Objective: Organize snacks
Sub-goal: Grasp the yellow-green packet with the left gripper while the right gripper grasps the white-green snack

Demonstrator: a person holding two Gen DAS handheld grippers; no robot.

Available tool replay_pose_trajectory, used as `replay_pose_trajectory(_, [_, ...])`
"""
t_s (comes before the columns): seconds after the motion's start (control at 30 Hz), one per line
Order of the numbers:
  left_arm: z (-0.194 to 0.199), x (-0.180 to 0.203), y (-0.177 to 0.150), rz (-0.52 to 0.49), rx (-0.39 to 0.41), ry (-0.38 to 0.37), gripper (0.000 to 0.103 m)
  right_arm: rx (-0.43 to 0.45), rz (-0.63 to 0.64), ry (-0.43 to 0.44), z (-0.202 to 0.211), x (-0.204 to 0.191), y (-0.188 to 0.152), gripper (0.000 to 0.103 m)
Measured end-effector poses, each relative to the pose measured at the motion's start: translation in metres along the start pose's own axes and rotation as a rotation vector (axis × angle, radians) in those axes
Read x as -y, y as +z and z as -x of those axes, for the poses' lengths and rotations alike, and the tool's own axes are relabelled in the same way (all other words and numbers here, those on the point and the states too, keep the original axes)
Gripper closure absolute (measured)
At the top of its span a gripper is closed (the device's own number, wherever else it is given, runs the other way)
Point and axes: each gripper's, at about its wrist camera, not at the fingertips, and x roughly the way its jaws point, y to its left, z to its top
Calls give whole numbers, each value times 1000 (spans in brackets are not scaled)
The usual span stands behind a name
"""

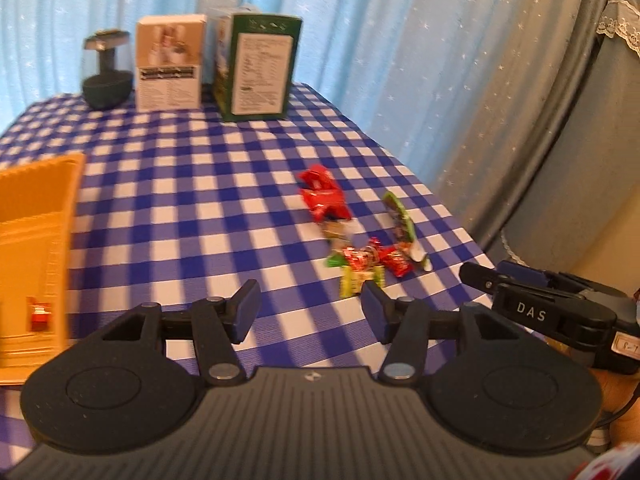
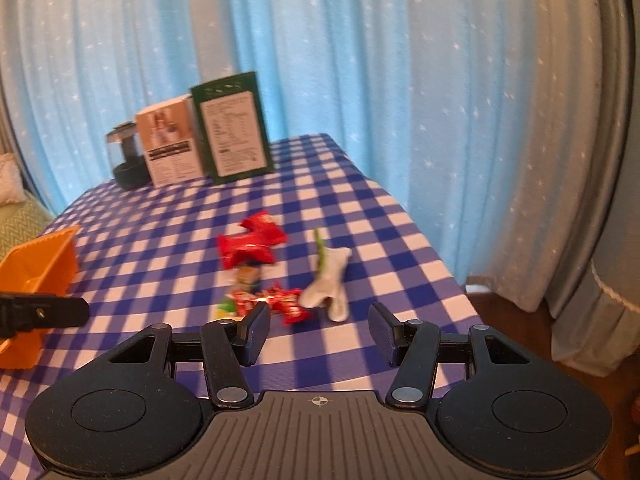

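checked tablecloth [image 1: 192,168], two boxes, blue curtain [image 2: 400,60]

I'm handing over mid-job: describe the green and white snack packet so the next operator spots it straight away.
Start at the blue checked tablecloth and find the loose pile of snacks near its right edge, ahead of the open right gripper. The green and white packet lies at the pile's right end, apart from the big red packets. It is the only long, mostly white wrapper; the rest are red or small.

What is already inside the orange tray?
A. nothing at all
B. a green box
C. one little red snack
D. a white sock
C: in the left wrist view, one small red snack lies inside the orange tray, while the other snacks are in a pile out on the checked tablecloth.
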Motion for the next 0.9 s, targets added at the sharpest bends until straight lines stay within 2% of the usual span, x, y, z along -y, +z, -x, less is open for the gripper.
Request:
replay_pose_trajectory(0.17, [-33,16,-3,-5,-6,-18,50,-32,-13,8,-20,14,4,48])
replay_pose_trajectory(0.3, [-59,24,-11,-3,-17,-31,44,-51,-41,-6,-32,24,5,48])
replay_pose_trajectory(0.47, [-89,37,-17,-18,-28,-20,44,-63,-79,-13,-40,34,7,48])
replay_pose_trajectory(0.7, [-110,56,-25,-67,21,29,44,-79,-117,-47,-47,50,9,48])
replay_pose_trajectory(0.87, [-121,65,-28,-104,45,52,48,-91,-119,-55,-51,52,9,48])
replay_pose_trajectory(0.9, [-123,65,-28,-102,39,57,53,-92,-117,-56,-51,52,9,48])
